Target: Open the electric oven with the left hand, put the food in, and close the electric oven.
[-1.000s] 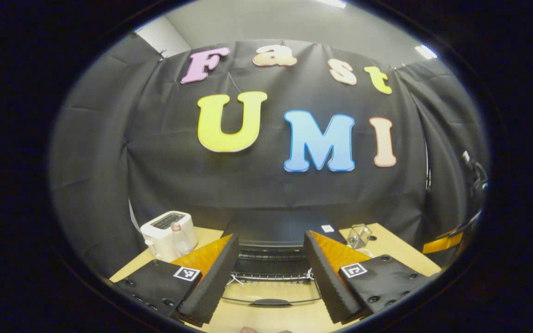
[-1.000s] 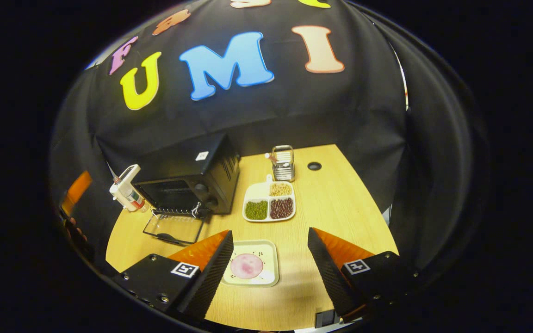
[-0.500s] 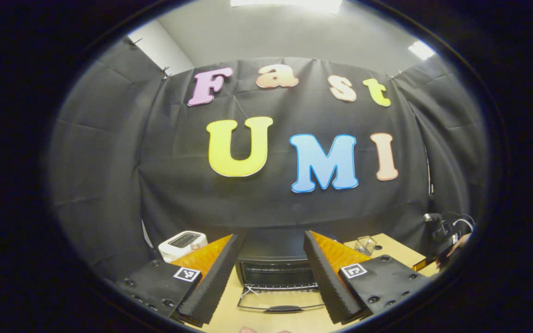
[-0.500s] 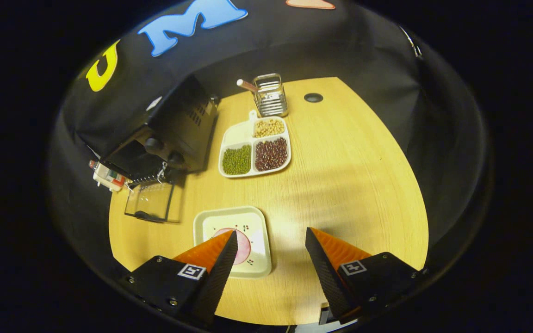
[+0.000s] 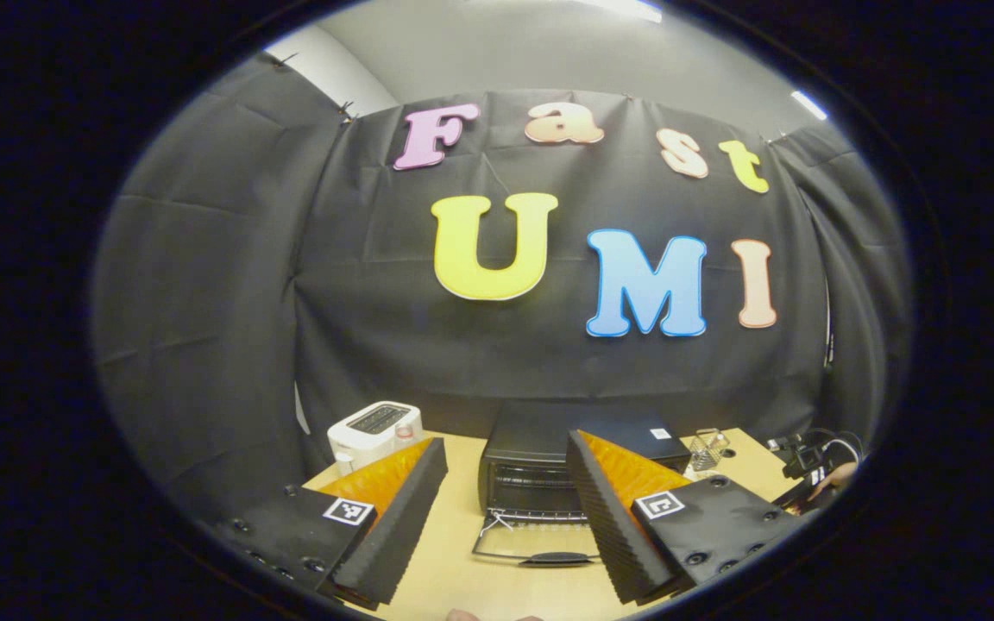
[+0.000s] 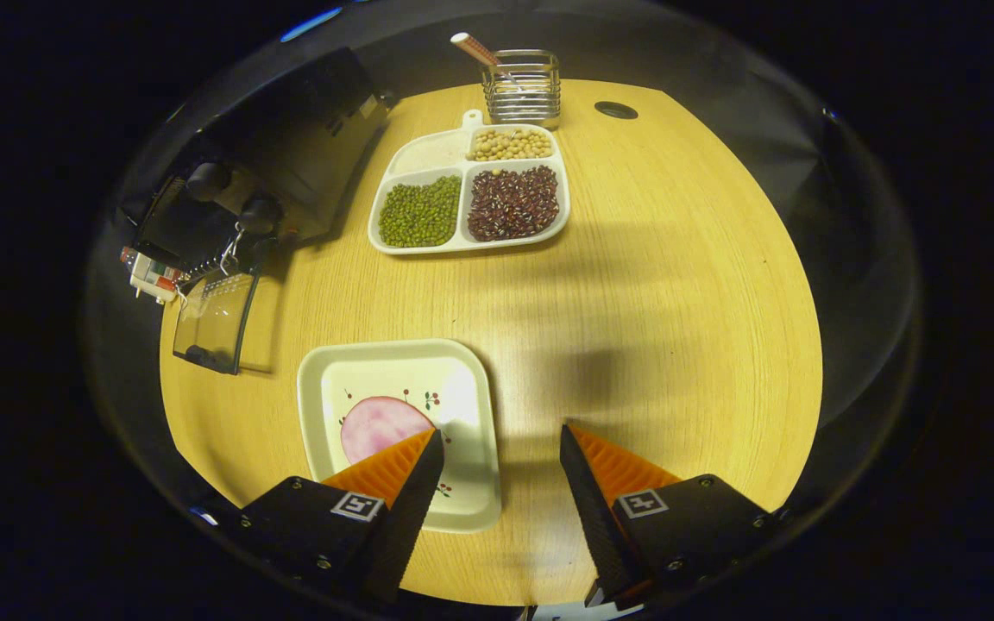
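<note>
— So, how is the oven (image 5: 549, 448) being shown in the left gripper view?

— It is being shown standing on the table (image 5: 454, 569), with its glass door (image 5: 536, 545) folded down flat in front of it. The left gripper (image 5: 506, 517) is being held back from the oven, its fingers spread apart and nothing being held between them. A white toaster (image 5: 372, 427) is being seen to the left of the oven, and a wire holder (image 5: 704, 448) to its right. At the far right edge, another gripper with cables, and part of a hand behind it, is being glimpsed.

— And where is the food being kept?

— In the right gripper view, a pink round slice (image 6: 380, 427) is being carried on a square cream plate (image 6: 462, 492), which is lying on the table (image 6: 652, 285) near its front edge. The right gripper (image 6: 497, 492) is being held above the plate's right part, fingers apart; one finger is being seen over the slice's lower right edge, the other over bare table. Whether anything is being touched cannot be told.

— What else is being shown there?

— The oven (image 6: 290, 138) is being seen at the upper left, with two knobs on its front and the door (image 6: 217, 319) lying open on the table beside them. A divided tray (image 6: 471, 190) with green beans, dark red beans and pale beans is being seen next to the oven, well apart from the plate. Behind it, a wire holder (image 6: 521, 86) with a stick leaning out is being seen.
</note>
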`<state>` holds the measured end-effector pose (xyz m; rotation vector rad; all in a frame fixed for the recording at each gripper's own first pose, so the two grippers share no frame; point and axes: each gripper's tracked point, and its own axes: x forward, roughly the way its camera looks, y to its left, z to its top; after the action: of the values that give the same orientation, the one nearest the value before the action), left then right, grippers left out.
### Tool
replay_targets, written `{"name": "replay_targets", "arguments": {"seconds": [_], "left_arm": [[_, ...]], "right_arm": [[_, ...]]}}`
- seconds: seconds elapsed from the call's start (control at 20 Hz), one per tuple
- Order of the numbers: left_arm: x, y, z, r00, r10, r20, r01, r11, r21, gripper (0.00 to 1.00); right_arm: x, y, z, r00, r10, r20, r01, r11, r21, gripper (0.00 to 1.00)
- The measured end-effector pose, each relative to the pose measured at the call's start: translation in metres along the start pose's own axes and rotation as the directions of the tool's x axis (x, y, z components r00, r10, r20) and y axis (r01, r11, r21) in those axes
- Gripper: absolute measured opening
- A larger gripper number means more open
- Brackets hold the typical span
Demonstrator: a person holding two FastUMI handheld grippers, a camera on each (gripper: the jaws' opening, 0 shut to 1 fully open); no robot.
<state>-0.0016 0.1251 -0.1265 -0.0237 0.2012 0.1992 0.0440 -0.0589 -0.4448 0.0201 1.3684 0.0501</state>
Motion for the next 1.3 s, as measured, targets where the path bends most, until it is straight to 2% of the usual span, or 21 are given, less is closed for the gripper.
{"name": "replay_targets", "arguments": {"seconds": [0.15, 0.2, 0.25, 0.3, 0.35, 0.7, 0.75, 0.8, 0.85, 0.9, 0.95, 1.0, 1.15, 1.3], "left_arm": [[0.001, 0.004, -0.007, 1.0, 0.007, -0.014, -0.007, 1.0, -0.007, 0.89], [0.001, 0.005, -0.008, 1.0, 0.009, -0.017, -0.009, 1.0, -0.005, 0.9], [0.002, 0.005, -0.011, 1.0, 0.01, -0.018, -0.01, 1.0, -0.003, 0.91], [0.002, 0.005, -0.013, 1.0, 0.009, -0.02, -0.009, 1.0, -0.004, 0.92], [0.001, 0.004, -0.012, 1.0, 0.005, -0.025, -0.005, 1.0, -0.008, 0.94], [-0.004, 0.005, -0.014, 1.0, 0.001, -0.025, -0.002, 1.0, -0.007, 1.0], [-0.005, 0.005, -0.014, 1.0, 0.002, -0.027, -0.002, 1.0, -0.011, 1.0], [-0.005, 0.003, -0.014, 1.0, 0.002, -0.029, -0.003, 1.0, -0.015, 1.0], [-0.005, 0.002, -0.017, 0.999, 0.001, -0.032, -0.002, 1.0, -0.017, 1.0], [-0.005, 0.0, -0.019, 0.999, 0.0, -0.034, -0.001, 1.0, -0.019, 1.0], [-0.007, 0.0, -0.019, 0.999, -0.001, -0.033, 0.0, 1.0, -0.023, 1.0], [-0.008, -0.003, -0.02, 0.999, -0.006, -0.033, 0.005, 1.0, -0.027, 1.0], [-0.012, -0.005, -0.021, 0.999, -0.011, -0.032, 0.011, 1.0, -0.022, 1.0], [-0.015, -0.002, -0.016, 1.0, -0.012, -0.019, 0.012, 1.0, -0.01, 1.0]], "right_arm": [[0.011, 0.005, -0.006, 0.998, -0.014, -0.054, 0.012, 0.999, -0.039, 0.87], [0.011, 0.008, -0.003, 0.999, -0.01, -0.046, 0.008, 0.999, -0.038, 0.84], [0.015, 0.013, -0.002, 0.999, 0.012, -0.046, -0.013, 0.999, -0.031, 0.74], [0.015, 0.014, -0.001, 0.999, 0.012, -0.049, -0.013, 0.999, -0.029, 0.57], [0.015, 0.013, -0.002, 0.998, 0.012, -0.06, -0.014, 1.0, -0.028, 0.53], [0.015, 0.012, -0.002, 0.994, 0.088, -0.059, -0.087, 0.996, 0.019, 0.52], [0.016, 0.011, -0.003, 0.994, 0.087, -0.059, -0.087, 0.996, 0.008, 0.48], [0.01, 0.0, -0.001, 0.998, 0.033, -0.051, -0.035, 0.999, -0.022, 0.52], [0.01, 0.004, 0.008, 0.999, 0.026, -0.031, -0.027, 0.999, -0.032, 0.3], [0.03, 0.0, 0.0, 0.999, 0.029, -0.02, -0.03, 0.999, -0.043, 0.08], [0.034, 0.001, 0.001, 0.999, 0.035, -0.014, -0.035, 0.998, -0.044, 0.08], [0.031, 0.001, 0.003, 0.999, 0.043, -0.011, -0.043, 0.998, -0.034, 0.01], [0.028, 0.004, 0.001, 0.996, 0.092, -0.008, -0.092, 0.995, 0.038, 0.01], [0.022, 0.017, -0.011, 0.976, 0.214, -0.029, -0.205, 0.959, 0.194, 0.01]]}}
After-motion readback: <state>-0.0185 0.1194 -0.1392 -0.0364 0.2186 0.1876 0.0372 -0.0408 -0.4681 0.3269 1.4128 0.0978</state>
